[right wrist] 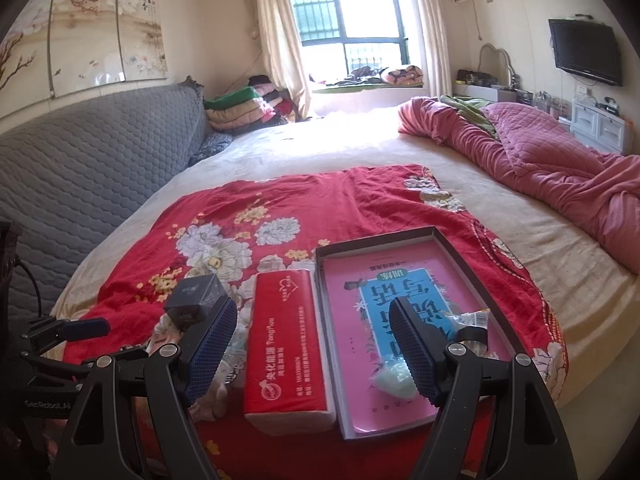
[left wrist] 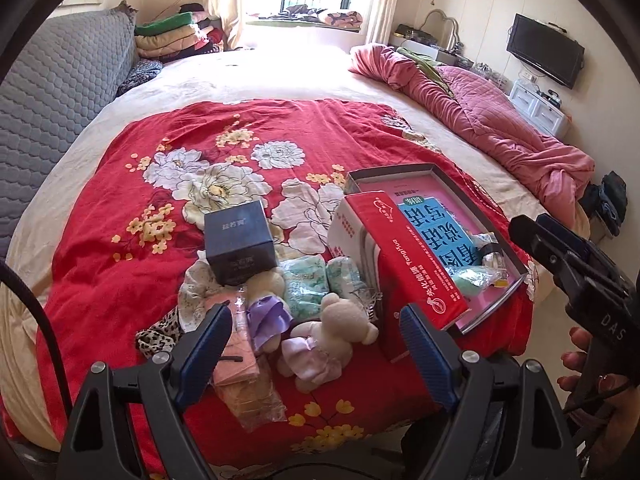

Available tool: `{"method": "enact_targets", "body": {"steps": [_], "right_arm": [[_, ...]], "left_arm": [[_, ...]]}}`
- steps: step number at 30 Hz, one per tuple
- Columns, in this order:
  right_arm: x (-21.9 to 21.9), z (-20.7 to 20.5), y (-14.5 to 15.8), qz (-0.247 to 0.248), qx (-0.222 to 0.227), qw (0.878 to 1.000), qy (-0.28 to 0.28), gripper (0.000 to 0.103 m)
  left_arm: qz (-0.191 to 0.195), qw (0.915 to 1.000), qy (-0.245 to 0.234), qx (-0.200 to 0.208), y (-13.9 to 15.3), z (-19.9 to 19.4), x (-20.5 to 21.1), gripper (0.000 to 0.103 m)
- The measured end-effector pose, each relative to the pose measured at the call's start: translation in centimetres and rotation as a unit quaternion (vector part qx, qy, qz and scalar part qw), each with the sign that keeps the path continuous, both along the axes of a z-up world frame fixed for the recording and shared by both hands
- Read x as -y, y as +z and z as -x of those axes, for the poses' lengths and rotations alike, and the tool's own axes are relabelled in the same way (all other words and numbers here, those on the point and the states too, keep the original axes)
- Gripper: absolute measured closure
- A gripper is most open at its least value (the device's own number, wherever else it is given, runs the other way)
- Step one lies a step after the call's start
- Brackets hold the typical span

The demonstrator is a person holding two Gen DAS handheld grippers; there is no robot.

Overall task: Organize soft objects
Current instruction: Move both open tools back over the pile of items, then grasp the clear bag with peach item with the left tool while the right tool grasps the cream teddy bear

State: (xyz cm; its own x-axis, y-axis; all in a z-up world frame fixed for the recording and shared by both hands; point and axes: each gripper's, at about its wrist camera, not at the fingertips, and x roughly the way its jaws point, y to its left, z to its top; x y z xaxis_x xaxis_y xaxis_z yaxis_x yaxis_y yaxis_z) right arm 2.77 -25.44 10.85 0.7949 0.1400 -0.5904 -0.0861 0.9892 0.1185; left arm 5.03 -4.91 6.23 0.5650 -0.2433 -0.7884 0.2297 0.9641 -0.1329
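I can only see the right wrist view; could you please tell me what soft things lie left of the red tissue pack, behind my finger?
Observer: Two small cream teddy bears lie there on the red floral cover, one wearing a lilac dress.
Operator: Thank you. Is anything else close to them?
Observer: Two pale green packets lie just beyond the bears, beside the red tissue pack.
Operator: And is the left gripper holding anything?
Observer: No, the left gripper has its jaws wide open with nothing gripped, poised over the bears.
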Motion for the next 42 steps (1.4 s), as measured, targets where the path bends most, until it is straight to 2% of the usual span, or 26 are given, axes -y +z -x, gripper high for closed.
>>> {"method": "enact_targets", "body": {"steps": [5,12,22,29,37,42], "right_arm": [[-2.8,0.2,-0.1,0.017,-0.006,0.999,0.028,0.023],[-5.1,0.9,-0.3,0.010,-0.015,0.999,0.041,0.023],[-6.7,1.5,-0.4,0.006,-0.023,0.998,0.054,0.023],[-8.2,2.0,-1.6,0.002,-0.043,0.996,0.073,0.023],[-10.1,2.5,-4.1,-0.004,-0.082,0.992,0.096,0.023],[-10.6,2.2,-5.4,-0.013,-0.106,0.990,0.092,0.023]], "left_arm": [[0.000,0.9998,0.018,-0.004,-0.1,0.1,-2.0,0.018],[0.001,0.9994,0.034,-0.003,0.0,1.1,-4.2,0.018],[0.007,0.9975,0.068,-0.015,-0.5,2.2,-8.1,0.018],[-0.002,0.9960,0.075,-0.049,-3.3,2.8,-9.8,0.018],[-0.013,0.9947,0.064,-0.079,-6.4,3.4,-9.1,0.018],[-0.003,0.9927,0.058,-0.106,-8.5,3.2,-8.6,0.018]]}}
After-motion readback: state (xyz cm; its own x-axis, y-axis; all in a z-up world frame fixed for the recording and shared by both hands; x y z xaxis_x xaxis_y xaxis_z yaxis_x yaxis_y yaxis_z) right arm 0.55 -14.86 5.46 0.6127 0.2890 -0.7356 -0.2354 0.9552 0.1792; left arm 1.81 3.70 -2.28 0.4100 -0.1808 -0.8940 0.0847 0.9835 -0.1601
